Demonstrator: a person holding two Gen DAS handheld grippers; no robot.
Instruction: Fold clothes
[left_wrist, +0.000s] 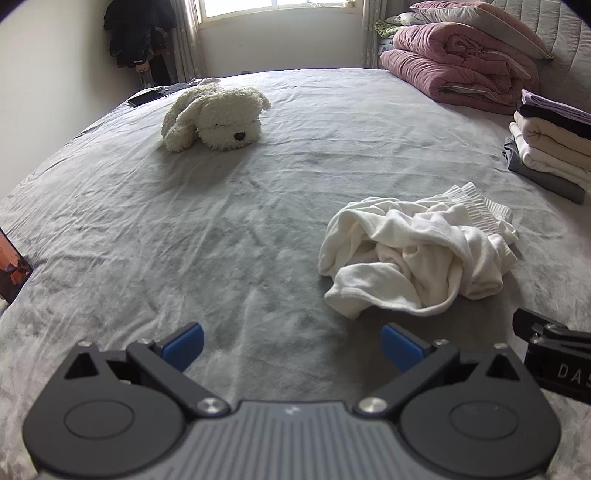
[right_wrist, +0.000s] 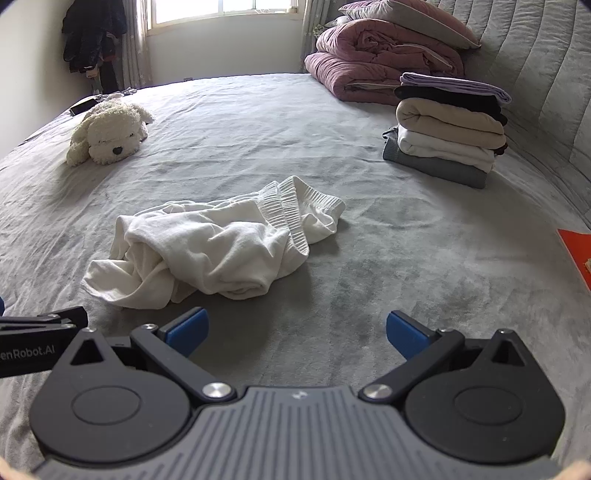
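Both tools hang over the near edge of the grey bed (right_wrist: 369, 240), tilted down toward it; the left tool (left_wrist: 291, 345) has its blue pads spread wide with only bare sheet between them, and the right tool (right_wrist: 297, 334) stands just as wide, also holding nothing; each is apart from the cloth.

The crumpled white garment (right_wrist: 221, 247) is the landmark: it lies in a loose heap on the sheet just beyond the tools, ahead and to the right of the left tool, ahead and slightly left of the right one; its ribbed waistband is at the far side of the heap, a loose flap nearest the tools.

Farther back and to the right of the garment sits a stack of folded clothes (right_wrist: 447, 136), grey at the bottom, then white, cream, black, and lilac on top; behind that stack lies a rolled pink quilt (right_wrist: 369, 62) with a pillow (right_wrist: 410, 18) on it.

Well to the left of the garment and farther away lies a white plush dog (right_wrist: 110, 133); beyond it, at the bed's far edge, a dark phone (left_wrist: 146, 96); a window (right_wrist: 221, 11) is at the back.
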